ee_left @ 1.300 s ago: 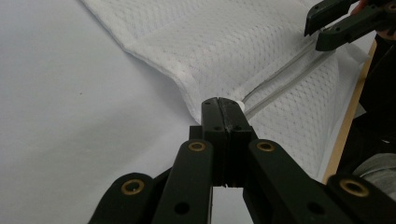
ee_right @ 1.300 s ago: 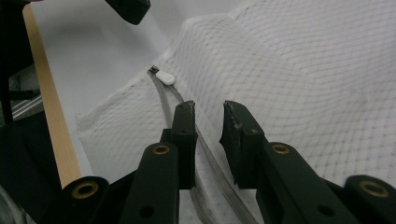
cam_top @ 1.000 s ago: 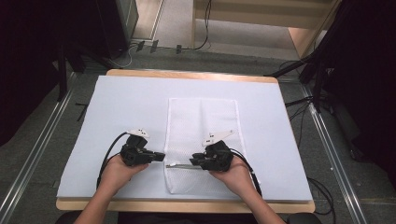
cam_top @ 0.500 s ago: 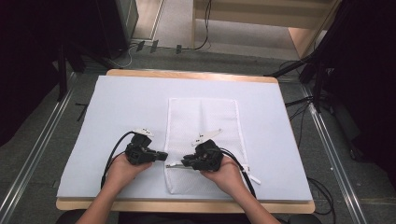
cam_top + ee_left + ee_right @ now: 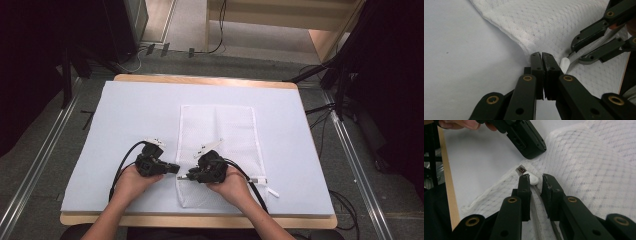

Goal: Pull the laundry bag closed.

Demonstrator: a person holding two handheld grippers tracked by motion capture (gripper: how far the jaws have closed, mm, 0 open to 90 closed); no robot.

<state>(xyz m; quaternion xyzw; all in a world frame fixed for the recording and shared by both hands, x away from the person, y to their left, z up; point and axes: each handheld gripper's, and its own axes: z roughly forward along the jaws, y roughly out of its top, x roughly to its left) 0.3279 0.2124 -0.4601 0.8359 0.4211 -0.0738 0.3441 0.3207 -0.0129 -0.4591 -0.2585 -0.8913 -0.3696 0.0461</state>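
Observation:
A white mesh zip bag (image 5: 225, 130) lies flat on the pale mat (image 5: 130, 115). My left gripper (image 5: 176, 169) is at the bag's left edge near the front, and in the left gripper view its jaws (image 5: 541, 53) are shut on the bag's hem (image 5: 524, 47). My right gripper (image 5: 186, 176) faces it from the right, almost tip to tip. In the right gripper view its jaws (image 5: 535, 178) stand a little apart, closed on the white zipper pull (image 5: 533, 180), with the grey zip running back between them. The pull (image 5: 564, 63) also pokes out beside my left jaws.
The mat covers a wooden table (image 5: 200, 80) whose front edge lies just below the person's wrists. Black cables trail from both grippers across the mat. Dark stands and floor cables surround the table on both sides.
My right gripper has slid left along the zip line toward my left gripper, so the gap between the two has nearly gone. My left gripper has stayed at the bag's edge.

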